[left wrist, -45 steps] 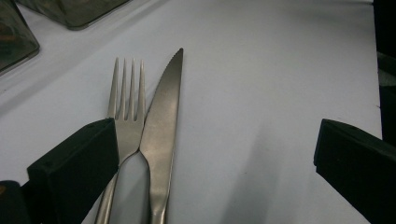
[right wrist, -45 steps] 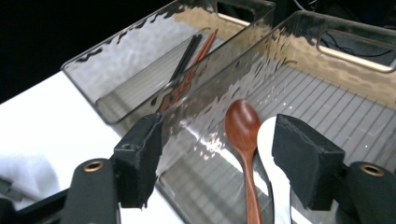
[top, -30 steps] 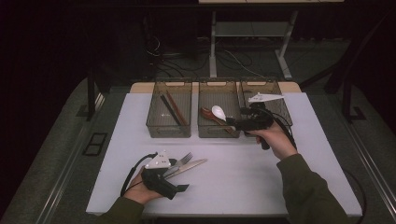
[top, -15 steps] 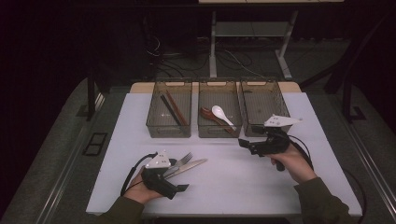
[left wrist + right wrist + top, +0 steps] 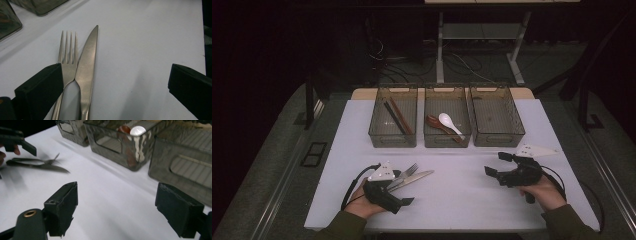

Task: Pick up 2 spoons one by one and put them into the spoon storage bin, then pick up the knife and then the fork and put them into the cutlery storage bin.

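A steel fork (image 5: 67,55) and knife (image 5: 87,62) lie side by side on the white table, tips pointing away. My left gripper (image 5: 115,72) stands open around their handles, the fork close to the left jaw, the pads not pressing. In the high view this gripper (image 5: 404,187) rests at the front left over the fork and knife (image 5: 412,175). My right gripper (image 5: 495,164) hovers low at the front right, jaws wide apart and pointing left with nothing between them. From the right gripper (image 5: 116,190) view the cutlery (image 5: 37,163) lies far left.
Three smoky plastic bins stand in a row at the back. The left bin (image 5: 377,134) holds dark chopsticks (image 5: 393,117), the middle bin (image 5: 428,137) holds a white spoon (image 5: 448,121) and a brown spoon (image 5: 434,122), and the right bin (image 5: 517,131) has nothing in it.
My right gripper has pulled back from the bins toward the front right of the table and come lower, jaws still wide. The left gripper and the cutlery have not moved.
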Demonstrator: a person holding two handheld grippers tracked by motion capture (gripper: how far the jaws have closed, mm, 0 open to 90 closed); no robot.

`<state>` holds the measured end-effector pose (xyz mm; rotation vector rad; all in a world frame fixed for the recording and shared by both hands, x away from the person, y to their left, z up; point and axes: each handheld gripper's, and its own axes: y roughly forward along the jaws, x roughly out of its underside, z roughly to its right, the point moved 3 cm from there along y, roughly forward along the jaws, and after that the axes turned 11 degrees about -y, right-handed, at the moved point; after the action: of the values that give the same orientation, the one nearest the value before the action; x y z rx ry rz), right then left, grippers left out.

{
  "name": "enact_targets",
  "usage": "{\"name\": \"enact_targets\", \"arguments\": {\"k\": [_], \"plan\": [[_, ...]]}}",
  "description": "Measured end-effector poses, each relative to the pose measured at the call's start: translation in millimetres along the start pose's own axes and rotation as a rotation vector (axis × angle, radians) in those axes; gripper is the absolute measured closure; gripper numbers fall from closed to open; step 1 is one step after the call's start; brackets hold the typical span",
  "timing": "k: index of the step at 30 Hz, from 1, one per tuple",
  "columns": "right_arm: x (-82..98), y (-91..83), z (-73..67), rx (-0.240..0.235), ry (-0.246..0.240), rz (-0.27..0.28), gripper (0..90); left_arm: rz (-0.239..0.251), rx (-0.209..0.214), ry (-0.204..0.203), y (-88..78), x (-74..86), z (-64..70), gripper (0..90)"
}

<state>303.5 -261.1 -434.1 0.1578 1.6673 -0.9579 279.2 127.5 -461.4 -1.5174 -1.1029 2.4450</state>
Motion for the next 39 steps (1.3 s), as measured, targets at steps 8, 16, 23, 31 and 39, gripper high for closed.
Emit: {"name": "enact_targets", "arguments": {"k": [8, 16, 23, 31, 39], "plan": [[22.8, -11.9, -4.8, 0.019, 0.004, -0.028, 18.5, 0.003, -0.001, 0.005, -0.7, -1.3, 0.0, 0.0], [33.7, -22.3, -11.5, -0.003, 0.003, -0.032, 18.5, 0.01, -0.022, 0.008, -4.7, -4.0, -6.3, 0.0], [38.2, -26.0, -14.6, 0.002, -0.003, -0.035, 18.5, 0.012, -0.047, -0.006, -9.5, -8.7, -14.1, 0.0], [38.0, -22.3, -15.5, -0.012, -0.008, -0.042, 18.5, 0.009, -0.081, 0.004, -18.0, -11.8, -29.4, 9.8], [38.9, -18.9, -17.2, -0.02, -0.024, -0.056, 18.5, 0.006, -0.099, -0.013, -27.5, -10.8, -48.5, 28.2]]}}
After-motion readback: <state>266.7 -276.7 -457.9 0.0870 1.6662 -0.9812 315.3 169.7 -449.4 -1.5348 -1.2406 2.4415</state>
